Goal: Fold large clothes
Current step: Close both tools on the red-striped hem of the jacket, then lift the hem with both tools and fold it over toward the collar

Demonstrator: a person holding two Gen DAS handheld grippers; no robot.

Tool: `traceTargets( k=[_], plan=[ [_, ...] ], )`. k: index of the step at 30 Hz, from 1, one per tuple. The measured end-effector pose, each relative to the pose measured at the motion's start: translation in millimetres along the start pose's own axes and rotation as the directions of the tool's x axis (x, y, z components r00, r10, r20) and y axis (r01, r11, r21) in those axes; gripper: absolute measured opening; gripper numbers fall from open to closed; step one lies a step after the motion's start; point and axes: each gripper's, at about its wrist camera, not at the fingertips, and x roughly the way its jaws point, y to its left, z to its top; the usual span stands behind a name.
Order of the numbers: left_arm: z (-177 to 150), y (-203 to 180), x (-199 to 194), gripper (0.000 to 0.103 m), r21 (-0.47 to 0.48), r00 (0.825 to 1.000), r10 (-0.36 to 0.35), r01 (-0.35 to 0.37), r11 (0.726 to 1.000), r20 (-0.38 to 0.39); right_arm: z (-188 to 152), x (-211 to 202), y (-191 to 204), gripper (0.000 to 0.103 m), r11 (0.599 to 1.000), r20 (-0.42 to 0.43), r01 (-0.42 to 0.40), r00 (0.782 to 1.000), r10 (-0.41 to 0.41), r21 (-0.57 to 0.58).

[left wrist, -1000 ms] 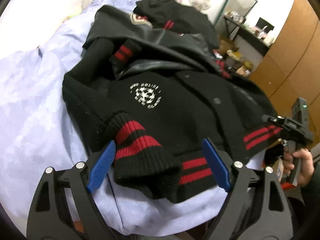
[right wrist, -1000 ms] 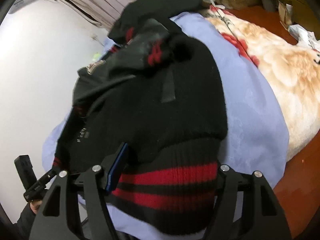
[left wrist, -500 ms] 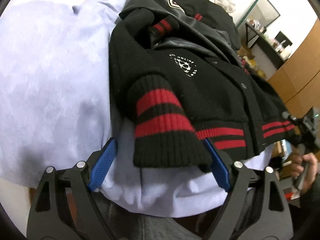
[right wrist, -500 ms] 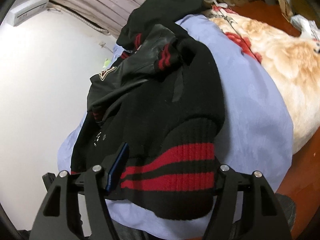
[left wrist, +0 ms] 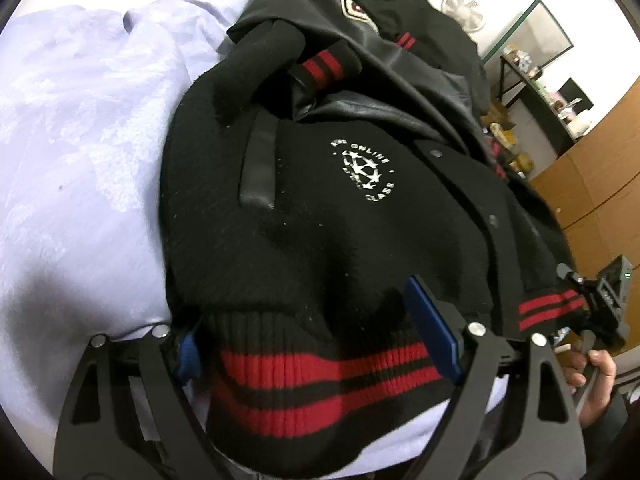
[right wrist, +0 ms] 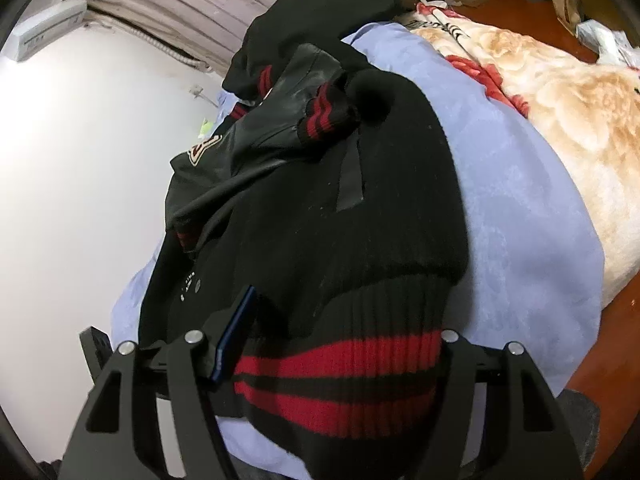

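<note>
Jacket (left wrist: 340, 208) black, red-striped ribbed hem, bunched on bedsheet (left wrist: 80, 140).

The black jacket (left wrist: 320, 208) bears a white round emblem (left wrist: 363, 170) reading "ONLINE" and "CLASS"

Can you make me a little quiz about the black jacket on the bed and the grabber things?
1. True or false: the jacket lies on a lavender blanket.
2. Which part of the jacket sits between the jaws of the left gripper? A) the collar B) the red-striped hem C) the white logo
3. Fill in: the stripes on the ribbed band in front of the right gripper are ____.

Key: 1 true; 2 B; 3 red.
</note>
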Motion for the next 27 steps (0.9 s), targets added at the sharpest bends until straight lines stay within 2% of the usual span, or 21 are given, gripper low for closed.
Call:
traceTargets(
  k=[1, 3, 5, 6, 8, 13, 16, 21, 24, 27],
  plan=[
    [0.8, 0.8, -0.1, 0.066, -0.002, 1.0, 0.013, -0.013, 1.0, 0.001, 0.7, 0.2, -1.5, 0.043, 1.0, -0.012, 0.007, 1.0, -0.007, 0.005],
    [3.2, 3.8, -2.5, 0.052, -0.015, 0.999, 0.033, -0.033, 0.999, -0.004, 3.4, -0.9, -6.1, 0.031, 1.0, -0.025, 0.014, 1.0, -0.013, 0.026],
    [7.0, 6.1, -10.1, 0.033, -0.02, 0.999, 0.034, -0.034, 0.999, 0.003, 5.8, -5.6, -9.1, 0.023, 0.999, -0.029, 0.004, 1.0, -0.003, 0.041],
    [8.6, 7.8, -13.7, 0.021, -0.021, 0.999, 0.047, -0.047, 0.999, 0.007, 6.2, -9.0, -7.1, 0.02, 0.999, -0.024, 0.003, 1.0, -0.002, 0.034],
    [12.9, 11.8, -26.1, 0.019, -0.051, 1.0, -0.008, 0.009, 0.999, 0.02, 6.7, -19.8, 3.5, 0.017, 1.0, 0.001, -0.003, 1.0, 0.003, 0.005],
    [25.2, -1.2, -58.7, 0.016, -0.004, 0.992, -0.097, 0.097, 0.995, 0.085, 12.7, -43.5, 31.6, 0.015, 0.998, 0.059, -0.047, 0.997, 0.05, -0.045],
    [31.3, -10.4, -74.6, 0.015, 0.017, 0.982, -0.148, 0.147, 0.989, 0.114, 16.3, -52.8, 42.2, 0.015, 0.995, 0.067, -0.068, 0.995, 0.073, -0.071],
    [32.6, -15.2, -116.6, 0.014, 0.045, 0.938, -0.279, 0.275, 0.96, 0.207, 17.4, -78.1, 52.1, 0.015, 0.99, 0.095, -0.124, 0.987, 0.131, -0.068],
    [26.6, -12.1, -141.6, 0.014, 0.059, 0.914, -0.333, 0.328, 0.943, 0.233, 12.8, -98.0, 62.3, 0.014, 0.983, 0.104, -0.153, 0.981, 0.163, -0.101],
    [17.5, -11.8, -163.0, 0.014, 0.087, 0.898, -0.369, 0.358, 0.93, 0.242, 6.6, -120.6, 67.0, 0.014, 0.977, 0.115, -0.179, 0.975, 0.192, -0.115]
  ],
)
